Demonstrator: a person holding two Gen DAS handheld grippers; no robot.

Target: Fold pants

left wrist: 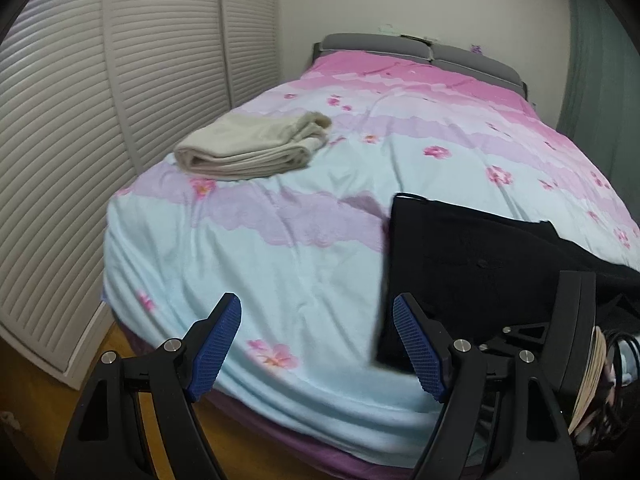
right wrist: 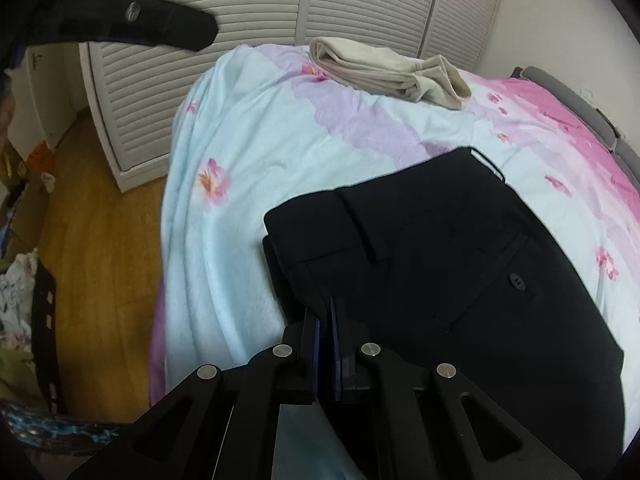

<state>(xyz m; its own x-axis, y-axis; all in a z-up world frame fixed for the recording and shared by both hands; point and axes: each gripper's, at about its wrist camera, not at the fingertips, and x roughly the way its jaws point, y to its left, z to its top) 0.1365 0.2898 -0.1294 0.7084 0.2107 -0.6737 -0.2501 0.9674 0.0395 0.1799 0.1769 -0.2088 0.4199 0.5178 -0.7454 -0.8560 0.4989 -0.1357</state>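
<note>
blue-padded fingers (left wrist: 218, 344) of the left gripper (left wrist: 318, 346) are seen spread wide with nothing between them, held over the near edge of the bed (left wrist: 280, 280). folded beige pants (left wrist: 256, 148) are laid on the floral cover at the far left, and black pants (right wrist: 440, 264) are spread further right near the foot edge. at the right, the right gripper (right wrist: 326, 320) is clenched on the black pants' near edge.

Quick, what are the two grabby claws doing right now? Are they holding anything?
Left gripper: open, nothing between its blue pads, above the bed.
Right gripper: shut on the black pants at their near edge.
</note>
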